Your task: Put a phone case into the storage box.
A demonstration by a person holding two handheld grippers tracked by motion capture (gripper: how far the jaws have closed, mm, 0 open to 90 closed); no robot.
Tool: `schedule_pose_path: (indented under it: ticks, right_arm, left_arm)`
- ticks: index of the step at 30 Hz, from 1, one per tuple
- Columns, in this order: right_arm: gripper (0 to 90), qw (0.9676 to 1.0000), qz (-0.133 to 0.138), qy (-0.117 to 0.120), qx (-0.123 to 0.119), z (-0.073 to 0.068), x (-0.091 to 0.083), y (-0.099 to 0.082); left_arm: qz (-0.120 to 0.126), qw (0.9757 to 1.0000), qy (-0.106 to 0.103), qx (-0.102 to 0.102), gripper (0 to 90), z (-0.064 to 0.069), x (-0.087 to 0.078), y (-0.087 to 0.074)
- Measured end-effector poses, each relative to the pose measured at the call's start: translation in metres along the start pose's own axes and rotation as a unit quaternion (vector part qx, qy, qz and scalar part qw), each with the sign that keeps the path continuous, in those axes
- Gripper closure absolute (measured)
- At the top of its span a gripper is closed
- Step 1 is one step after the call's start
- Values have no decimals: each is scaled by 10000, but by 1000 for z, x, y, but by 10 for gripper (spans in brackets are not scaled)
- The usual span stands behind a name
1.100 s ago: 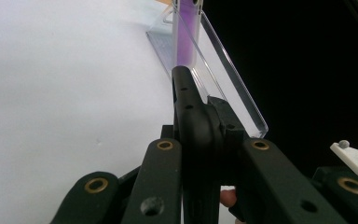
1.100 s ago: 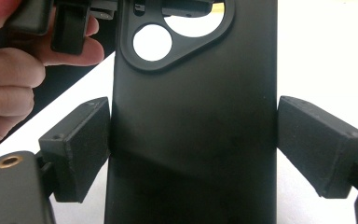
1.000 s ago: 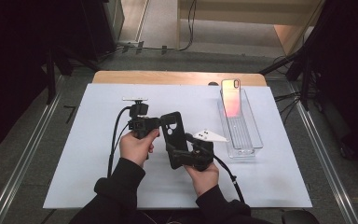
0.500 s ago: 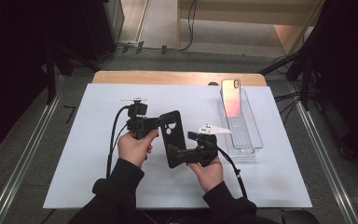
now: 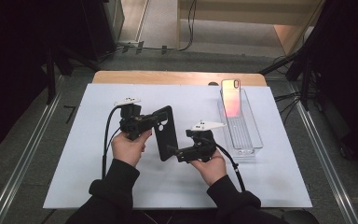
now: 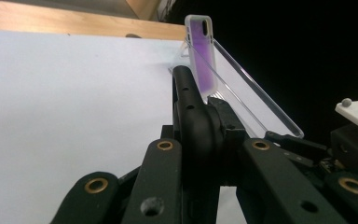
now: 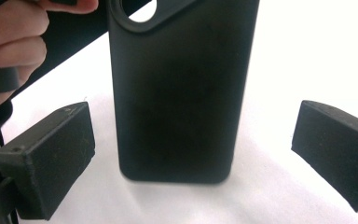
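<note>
A: Right, item one — black phone case (image 5: pixel 163 132). Location?

B: Held just above the counter (image 5: pixel 65 154), a little left of its middle. The left tongs (image 5: pixel 151 120) are clenched on the case's upper edge, at the end with the camera cut-out; the left gripper view looks straight along the pinched edge (image 6: pixel 189 100). Probably gripped there so the long body stays free for the other hand.

A: Item two — right tongs (image 5: pixel 173 151)?

B: Released. They have just been opening; the right gripper view has the two pads (image 7: pixel 56 158) standing wide, the case's lower end (image 7: pixel 177 102) between them and touched by neither. So the left alone carries it.

A: Item three?

B: Clear tray (image 5: pixel 254 140), lying along the counter's right edge. A second case (image 5: pixel 231 97), pinkish with a pale rim, leans upright against its far end wall. My reading: the tray is the store, and the black case belongs with it.

A: Surface?

B: White sheet over the counter, with a wooden strip (image 5: pixel 177 77) bare along the far edge.

A: Room?

B: Grey floor with metal rails down both sides, cables at the far side, dark stands and drapes left and right.
</note>
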State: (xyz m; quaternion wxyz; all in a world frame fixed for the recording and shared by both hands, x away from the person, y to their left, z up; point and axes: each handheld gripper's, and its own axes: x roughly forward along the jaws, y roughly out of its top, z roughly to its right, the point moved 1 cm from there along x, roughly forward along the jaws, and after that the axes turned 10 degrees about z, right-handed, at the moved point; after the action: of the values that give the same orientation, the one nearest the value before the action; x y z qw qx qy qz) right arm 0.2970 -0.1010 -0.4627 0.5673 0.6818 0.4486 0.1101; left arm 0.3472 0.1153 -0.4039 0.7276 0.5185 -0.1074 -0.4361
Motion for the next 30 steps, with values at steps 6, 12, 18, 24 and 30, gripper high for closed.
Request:
schedule_pose_path:
  ticks: [6, 12, 18, 24, 30]
  right_arm:
    - [0, 9997, -134, 194, -51, 1, 0, 2]
    - [0, 9985, -323, 312, -320, -1, -2, 1]
    - [0, 9976, -410, 378, -415, 0, -4, 0]
    - [0, 9980, -265, 356, -441, 3, -8, 5]
    - [0, 9987, -95, 324, -370, 5, -11, 9]
  left_arm:
    - [85, 9996, 43, 277, 831, 0, -1, -3]
    - [212, 9985, 25, 507, 831, 3, -2, -5]
    - [369, 9962, -52, 782, 831, 5, -3, -7]
    - [425, 9937, -110, 1030, 831, 10, -2, -10]
    - [471, 9927, -191, 1092, 831, 17, -2, -11]
